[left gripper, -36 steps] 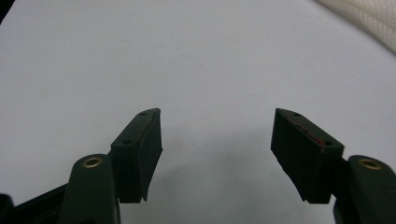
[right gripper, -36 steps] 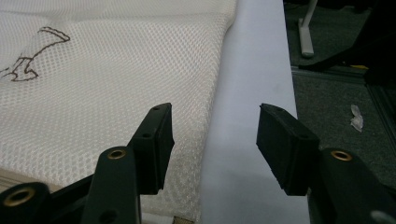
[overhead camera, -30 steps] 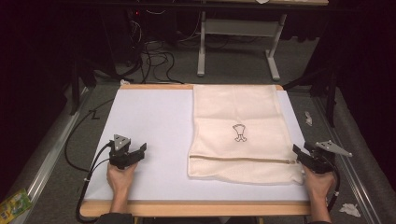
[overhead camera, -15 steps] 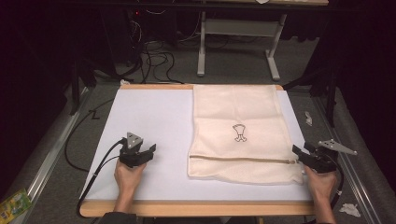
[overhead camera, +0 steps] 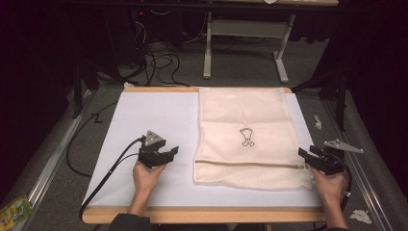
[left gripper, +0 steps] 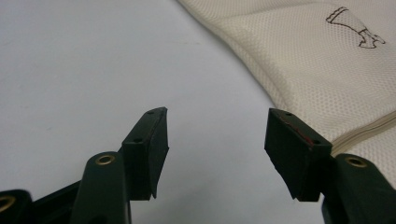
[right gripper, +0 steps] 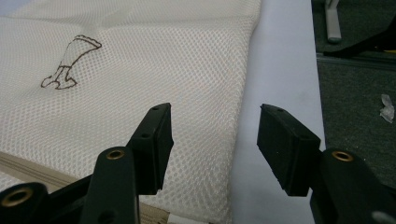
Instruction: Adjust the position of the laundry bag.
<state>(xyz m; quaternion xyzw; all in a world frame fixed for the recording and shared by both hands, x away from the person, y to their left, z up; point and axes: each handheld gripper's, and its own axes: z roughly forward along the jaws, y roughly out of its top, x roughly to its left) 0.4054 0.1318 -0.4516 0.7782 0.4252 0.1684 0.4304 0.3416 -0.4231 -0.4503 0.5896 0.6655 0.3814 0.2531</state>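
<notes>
Left gripper has slid right across the white tabletop since a second ago, now near the left edge of the cream mesh zippered laundry bag, jaws wide, empty. Right gripper has stayed at the bag's lower right corner by the zip's end, jaws also wide and empty, so likely both are lining up to grasp it. No readable text or brand, just a small brown outline drawing printed mid-bag, which lies flat on the tabletop's right half.

Wood-edged table, white top; cream mesh zip bag flat on right half, reaching far edge.
</notes>
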